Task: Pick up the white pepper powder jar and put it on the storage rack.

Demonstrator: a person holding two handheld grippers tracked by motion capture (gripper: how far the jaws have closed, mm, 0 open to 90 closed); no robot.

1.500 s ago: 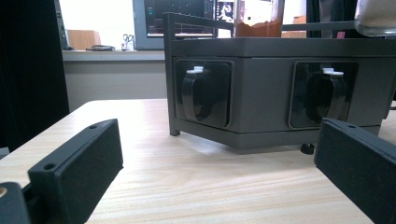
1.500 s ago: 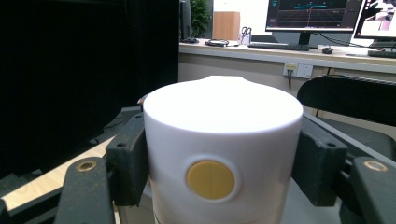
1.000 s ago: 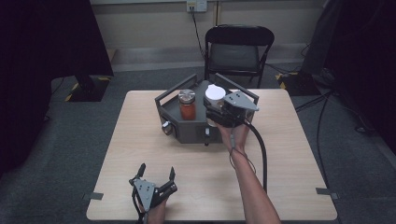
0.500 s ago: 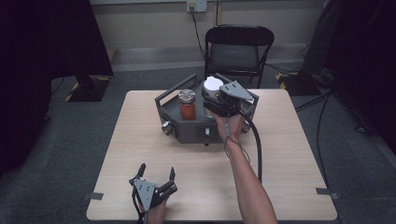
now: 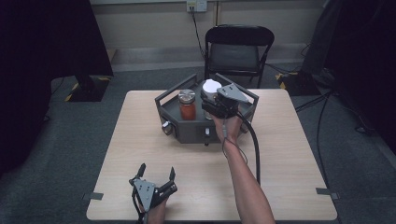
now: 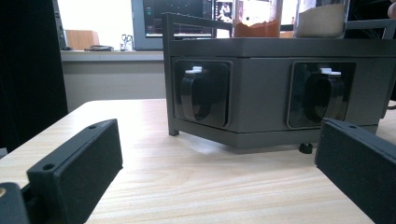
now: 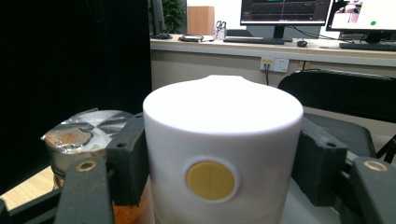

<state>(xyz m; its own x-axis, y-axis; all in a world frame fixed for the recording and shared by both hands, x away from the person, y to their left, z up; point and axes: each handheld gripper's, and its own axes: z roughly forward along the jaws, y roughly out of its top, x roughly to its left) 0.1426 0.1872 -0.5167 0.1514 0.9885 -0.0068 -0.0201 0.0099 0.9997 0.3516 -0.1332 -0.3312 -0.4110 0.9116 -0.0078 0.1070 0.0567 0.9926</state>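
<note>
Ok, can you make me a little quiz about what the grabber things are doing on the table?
1. True or false: the right gripper is shut on the white-capped jar.
2. What colour is the powder in the jar with the silver lid?
A. green
B. orange-red
C. blue
3. Fill in: the left gripper rests near the table's front edge with its jaws ____.

Key:
1. True. Its pads press the cap on both sides.
2. B.
3. Open, with nothing between them.
</note>
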